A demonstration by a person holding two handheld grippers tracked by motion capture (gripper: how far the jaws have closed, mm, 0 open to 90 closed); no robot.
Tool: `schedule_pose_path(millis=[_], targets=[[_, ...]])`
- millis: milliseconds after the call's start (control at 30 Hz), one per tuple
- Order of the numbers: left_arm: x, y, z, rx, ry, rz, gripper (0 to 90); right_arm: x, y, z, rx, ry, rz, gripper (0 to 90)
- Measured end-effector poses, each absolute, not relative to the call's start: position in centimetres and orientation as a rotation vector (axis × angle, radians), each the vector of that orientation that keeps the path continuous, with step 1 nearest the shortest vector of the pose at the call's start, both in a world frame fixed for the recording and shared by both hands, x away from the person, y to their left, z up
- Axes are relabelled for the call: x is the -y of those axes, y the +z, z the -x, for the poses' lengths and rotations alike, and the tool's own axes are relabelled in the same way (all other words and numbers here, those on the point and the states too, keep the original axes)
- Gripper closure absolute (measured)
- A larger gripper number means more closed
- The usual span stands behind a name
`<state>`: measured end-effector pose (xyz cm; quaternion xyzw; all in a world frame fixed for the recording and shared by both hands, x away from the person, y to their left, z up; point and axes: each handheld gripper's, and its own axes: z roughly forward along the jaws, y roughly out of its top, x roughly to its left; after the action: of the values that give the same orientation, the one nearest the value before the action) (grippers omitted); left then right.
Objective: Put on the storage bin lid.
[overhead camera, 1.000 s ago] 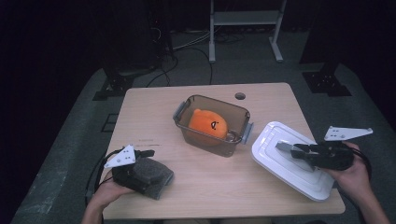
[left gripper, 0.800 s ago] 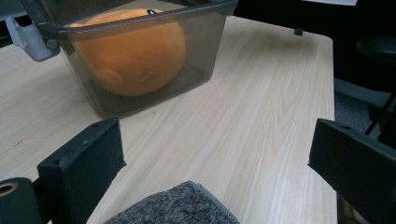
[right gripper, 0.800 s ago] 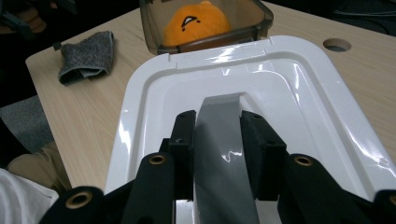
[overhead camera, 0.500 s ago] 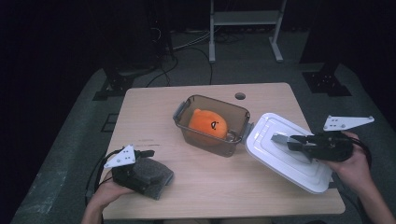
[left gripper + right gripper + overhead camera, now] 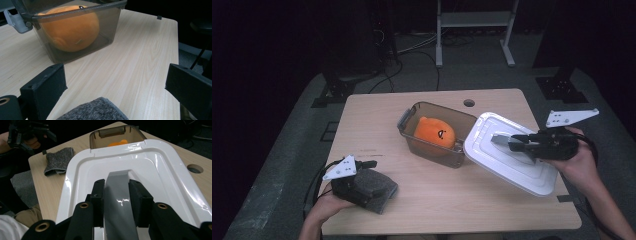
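Note:
A clear brown container [image 5: 406, 121] stands mid-table with an orange plush toy [image 5: 434, 132] inside. My right gripper [image 5: 504, 141] is shut on the grey handle [image 5: 118, 202] of a white lid [image 5: 512, 167]. The lid hangs tilted above the table, its left edge at the container's right rim. In the right gripper view the jaws pinch the handle from both sides, with the lid [image 5: 162, 165] spread out beyond them. My left gripper [image 5: 369, 164] rests at the front left over a grey cloth [image 5: 374, 186]. Its jaws stand wide apart, with the cloth [image 5: 97, 110] low between them, untouched.
The table [image 5: 492, 210] has a small round hole [image 5: 469, 103] near its far edge. The container's grey latch [image 5: 15, 21] sticks out toward the left gripper. Cables and a metal stand lie on the dark floor behind the table.
My right gripper has risen and moved left with the lid, lifting it off the table toward the container. The left gripper and the cloth have stayed put.

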<state>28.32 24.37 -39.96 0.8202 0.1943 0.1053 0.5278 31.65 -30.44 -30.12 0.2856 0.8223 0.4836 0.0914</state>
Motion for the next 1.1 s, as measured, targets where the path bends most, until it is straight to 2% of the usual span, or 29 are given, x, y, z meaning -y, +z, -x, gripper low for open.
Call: schedule_pose_path(millis=[1100], targets=[[-24.6, -39.8, -28.2, -0.458, 0.248, -1.950, 2.5, 22.8, -27.9, -37.0, -2.547, 1.453, -0.709, 66.0]])
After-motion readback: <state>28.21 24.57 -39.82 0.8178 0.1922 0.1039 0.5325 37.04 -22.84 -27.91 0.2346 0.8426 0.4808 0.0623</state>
